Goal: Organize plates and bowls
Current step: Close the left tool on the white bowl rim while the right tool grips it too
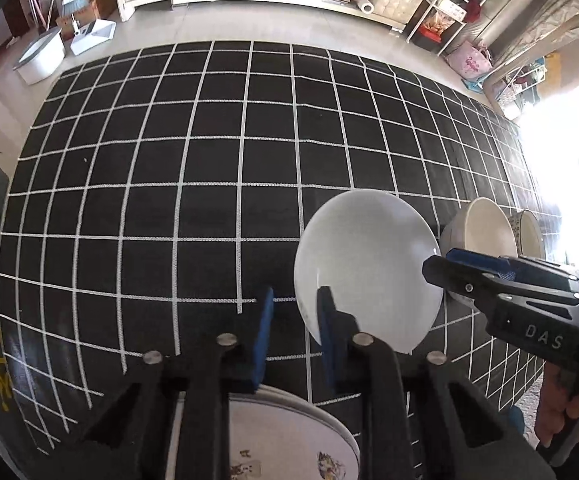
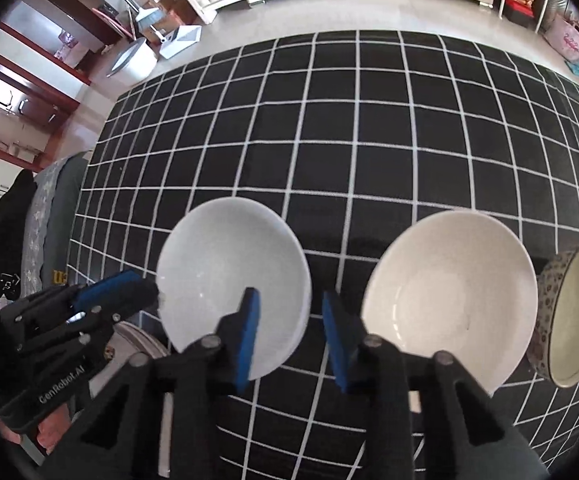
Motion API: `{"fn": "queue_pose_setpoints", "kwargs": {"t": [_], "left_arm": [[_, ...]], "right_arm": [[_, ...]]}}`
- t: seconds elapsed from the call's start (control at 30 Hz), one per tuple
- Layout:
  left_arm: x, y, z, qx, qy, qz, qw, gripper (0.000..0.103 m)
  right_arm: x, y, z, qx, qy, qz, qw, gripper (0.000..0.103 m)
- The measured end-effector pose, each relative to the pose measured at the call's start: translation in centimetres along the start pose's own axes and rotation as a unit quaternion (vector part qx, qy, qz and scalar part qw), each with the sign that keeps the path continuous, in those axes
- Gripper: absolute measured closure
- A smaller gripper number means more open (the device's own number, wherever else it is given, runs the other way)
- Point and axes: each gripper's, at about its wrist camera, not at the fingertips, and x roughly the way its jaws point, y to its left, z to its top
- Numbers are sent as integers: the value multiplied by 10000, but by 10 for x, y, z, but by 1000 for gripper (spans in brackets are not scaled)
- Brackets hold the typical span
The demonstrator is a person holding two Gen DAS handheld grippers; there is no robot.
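A white bowl (image 1: 369,264) (image 2: 229,272) sits on the black grid-patterned tablecloth (image 1: 169,200). My left gripper (image 1: 296,292) (image 2: 151,290) straddles its left rim, right finger inside the bowl, with a thin gap showing at the left pad. My right gripper (image 2: 289,294) (image 1: 429,266) straddles the opposite rim, left finger inside, with a narrow dark gap before the right pad. Both point steeply down. To the right stand a cream bowl (image 2: 449,296) (image 1: 477,228) and a patterned bowl (image 2: 573,312) (image 1: 527,232). A patterned plate (image 1: 289,440) (image 2: 141,340) lies under my left gripper.
The cloth stretches far back and to the left of the bowls. Beyond the table's far edge are a pale floor, a white bin (image 1: 41,56), a white bench and wire shelves. A person's hand (image 1: 561,412) holds the right gripper's handle.
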Motion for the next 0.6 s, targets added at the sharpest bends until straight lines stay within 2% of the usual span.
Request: {"fn": "queue_pose_setpoints", "kwargs": {"t": [0.1, 0.27, 0.4, 0.6], "left_arm": [[5, 5, 1, 4, 43, -72, 10000, 91], [10, 0, 3, 74, 79, -86, 9999, 95], [15, 0, 4, 91, 40, -101, 9999, 98], [11, -5, -2, 213, -65, 23, 9997, 98]], "right_arm": [[5, -7, -2, 74, 17, 26, 10000, 79], [9, -11, -2, 91, 56, 1, 9999, 85], [8, -14, -4, 27, -40, 9, 10000, 95], [5, -10, -12, -52, -192, -99, 9998, 96]]}}
